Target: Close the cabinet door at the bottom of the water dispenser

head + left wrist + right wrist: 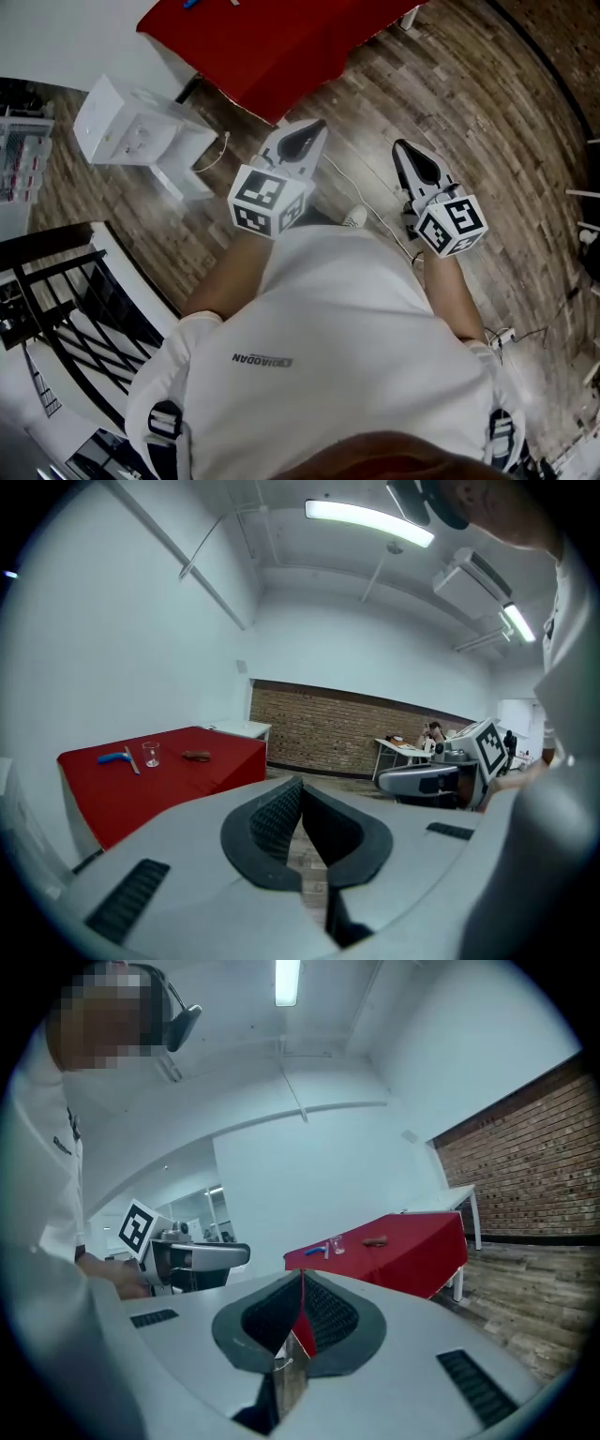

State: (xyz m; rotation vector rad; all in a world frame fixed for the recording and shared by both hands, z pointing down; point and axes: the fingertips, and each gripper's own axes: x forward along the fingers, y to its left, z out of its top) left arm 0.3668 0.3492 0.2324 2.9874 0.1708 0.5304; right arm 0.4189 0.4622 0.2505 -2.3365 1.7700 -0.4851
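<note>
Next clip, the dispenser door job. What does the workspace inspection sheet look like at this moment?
Surface: wood plank floor; no worktop in use.
Job's things: white boxy unit on the floor at left, possibly the dispenser; no cabinet door can be made out.
Clutter: red table carrying a blue tool, a glass and a brown item; black rack at lower left.
Grippers: left gripper and right gripper both shut, nothing between the jaws, touching nothing.
Cables: white cable across the floor between the grippers; power strip at right.
Surroundings: brick wall; seated person at a far desk.
</note>
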